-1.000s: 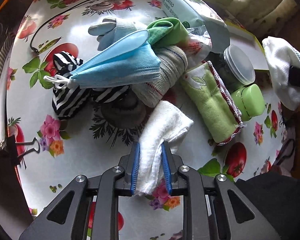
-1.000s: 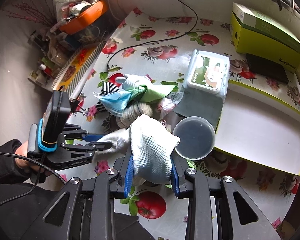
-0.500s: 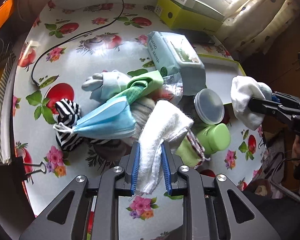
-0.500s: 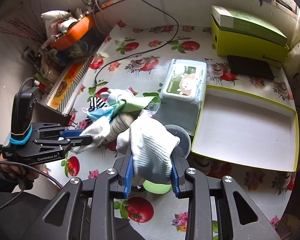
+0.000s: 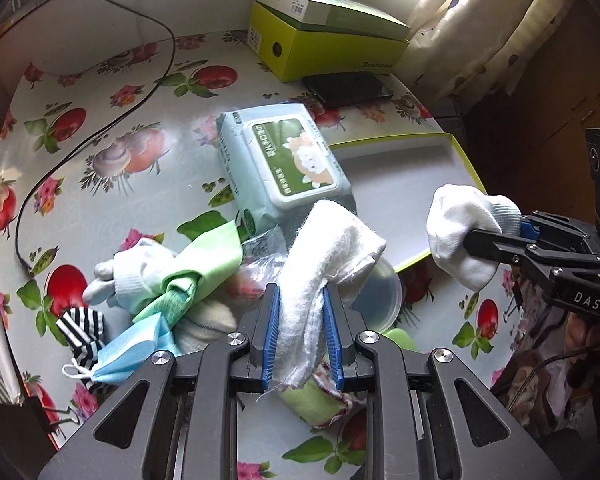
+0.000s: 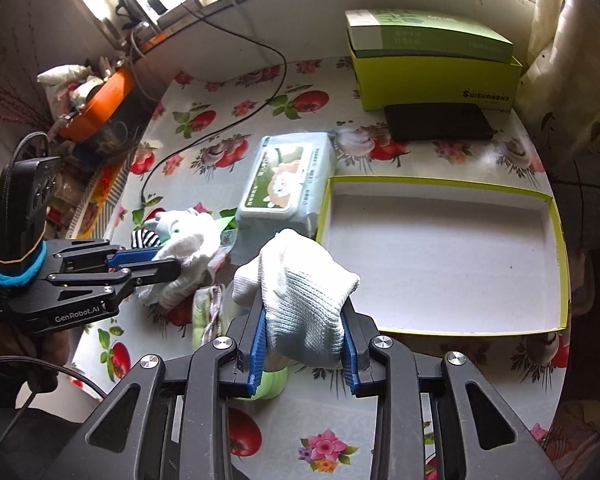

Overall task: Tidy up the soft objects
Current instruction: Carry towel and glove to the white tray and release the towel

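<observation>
My left claw (image 5: 302, 336) squeezes a white cloth (image 5: 324, 248); my right claw (image 6: 304, 344) squeezes a white glove (image 6: 300, 284); next I think both go in the tray (image 6: 440, 248) beside the wipes pack (image 6: 284, 184).

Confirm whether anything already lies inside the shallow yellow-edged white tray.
No: in the right wrist view the shallow yellow-edged white tray shows only its bare white floor, with nothing lying in it.

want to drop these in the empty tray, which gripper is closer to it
Right. The right gripper, shut on a white glove, is at the tray's near corner. The left gripper, shut on a white cloth, is farther away, above the pile of soft things.
</observation>
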